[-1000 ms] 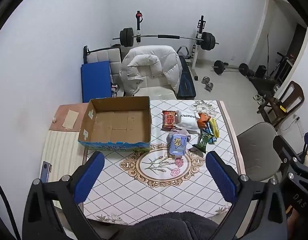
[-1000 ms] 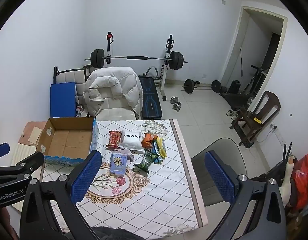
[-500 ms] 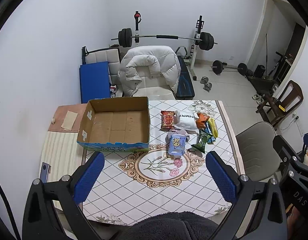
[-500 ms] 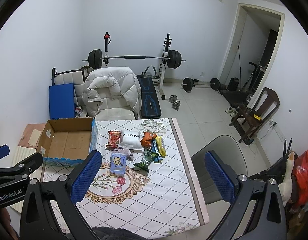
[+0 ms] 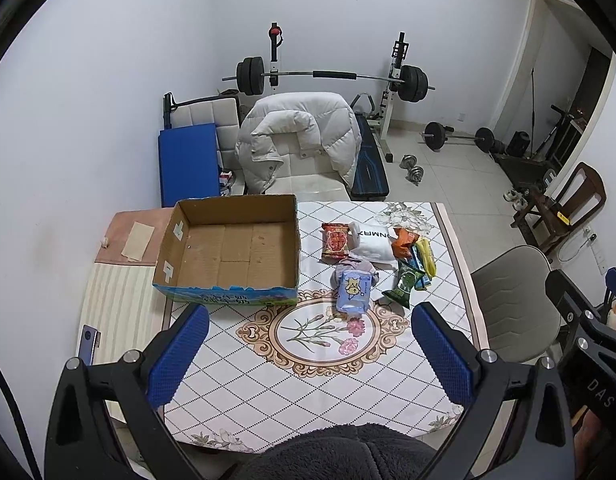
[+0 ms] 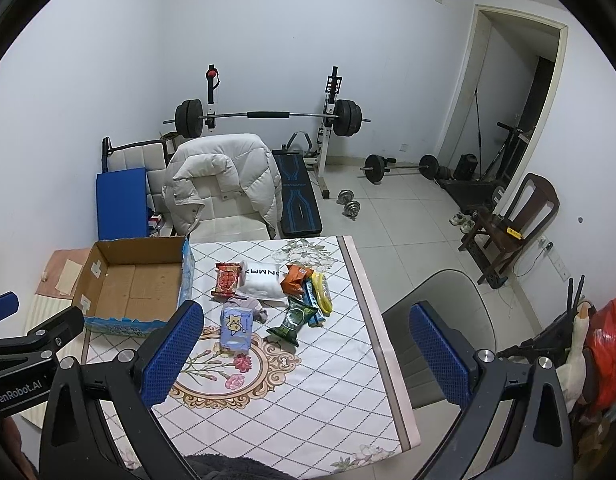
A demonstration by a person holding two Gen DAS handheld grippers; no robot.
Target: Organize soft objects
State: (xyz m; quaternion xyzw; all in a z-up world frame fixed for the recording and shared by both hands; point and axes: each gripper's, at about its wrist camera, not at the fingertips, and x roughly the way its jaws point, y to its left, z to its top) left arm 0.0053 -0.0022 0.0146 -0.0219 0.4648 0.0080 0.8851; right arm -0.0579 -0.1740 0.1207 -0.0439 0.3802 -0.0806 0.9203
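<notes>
An open, empty cardboard box [image 5: 232, 252] [image 6: 132, 284] stands at the table's far left. To its right lies a cluster of soft packs: a red snack pack [image 5: 335, 241] [image 6: 226, 279], a white pouch [image 5: 372, 241] [image 6: 262, 280], an orange pack [image 5: 403, 242], a yellow pack [image 5: 425, 251], a green pack [image 5: 405, 283] [image 6: 296, 317], and a light-blue tissue pack [image 5: 352, 291] [image 6: 236, 325] on a grey cloth. My left gripper [image 5: 308, 354] and right gripper [image 6: 304, 352] are both open and empty, held high above the near side of the table.
The table [image 5: 319, 364] has a floral diamond-pattern cloth. A grey chair [image 6: 439, 320] stands at its right; a chair with a white jacket [image 5: 300, 140] stands behind. A barbell rack [image 5: 331, 76], bench and dumbbells stand further back. A cream side cabinet [image 5: 116, 304] is at the left.
Both views shifted only slightly; the grippers drifted a little while staying open. The objects on the table have not moved.
</notes>
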